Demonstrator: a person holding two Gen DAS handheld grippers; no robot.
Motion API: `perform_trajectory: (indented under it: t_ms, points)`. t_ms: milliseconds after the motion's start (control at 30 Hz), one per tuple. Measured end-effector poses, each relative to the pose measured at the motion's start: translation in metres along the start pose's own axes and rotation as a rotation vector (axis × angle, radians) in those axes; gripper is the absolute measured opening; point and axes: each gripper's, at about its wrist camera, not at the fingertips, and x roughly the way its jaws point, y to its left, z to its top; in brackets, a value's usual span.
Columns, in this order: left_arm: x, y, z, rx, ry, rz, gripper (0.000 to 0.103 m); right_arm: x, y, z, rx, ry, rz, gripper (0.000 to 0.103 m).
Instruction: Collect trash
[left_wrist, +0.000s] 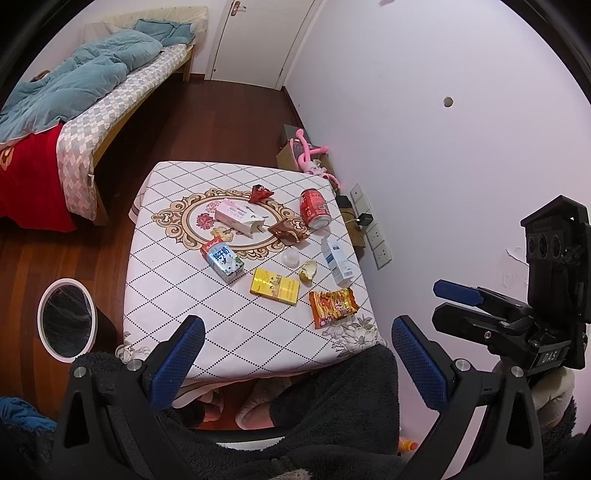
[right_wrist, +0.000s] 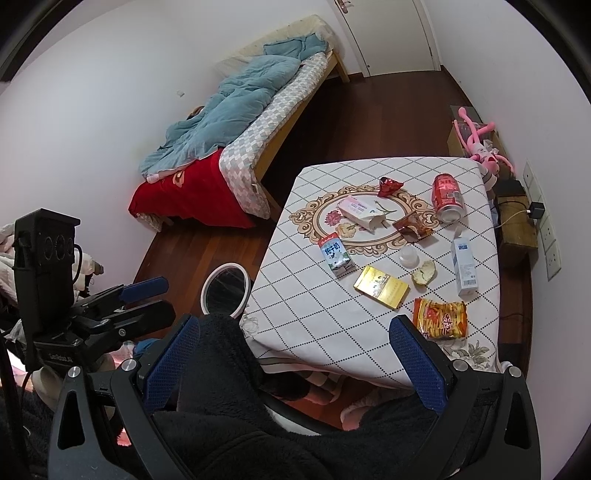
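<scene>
A: Two claws, both spread wide and empty, held back over the person's dark fleece lap, short of the tabletop. Left claw, right claw.

B: Trash position?

A: All on the tabletop, ahead of both claws. Bin on the floor at the tabletop's left edge, open mouth up.

B: Largest pieces first.

A: Pink tissue box, centre far, long axis running far-left to near-right, torn end toward the near right. Red can on its side, far right, open end pointing toward the near edge. White-blue carton along the right edge, long axis roughly far-to-near. Milk box lying flat, left of centre. Yellow pack flat, long axis slanting left-far to right-near. Orange snack bag nearest, at the near-right corner, long axis across the right claw's line.

B: Which arm is nearer?

A: Right claw, I judge; the snack bag lies just ahead of its right finger. Left claw is closer to the bin.

B: Small bits?

A: Brown wrapper, red wrapper, clear cup, peel scrap.
</scene>
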Motion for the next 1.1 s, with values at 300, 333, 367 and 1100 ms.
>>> perform_trajectory:
  t_ms: [300,333,367,1100]
  points:
    - [0.0,-0.004,-0.002,0.013,-0.005,0.023,0.103,-0.001,0.0,-0.001,-0.002,0.003,0.001,0.103]
    - [0.0,-0.005,-0.002,0.013,-0.004,0.023,0.103,-0.001,0.0,-0.001,-0.002,0.003,-0.001,0.103]
    - [0.001,-0.005,-0.002,0.014,-0.004,0.024,0.103,-0.002,0.0,-0.001,-0.001,0.002,-0.003,0.103]
    - [0.196,0.06,0.037,-0.011,0.087,0.436,0.103,0.083,-0.113,0.023,0.173,-0.013,-0.4,0.103]
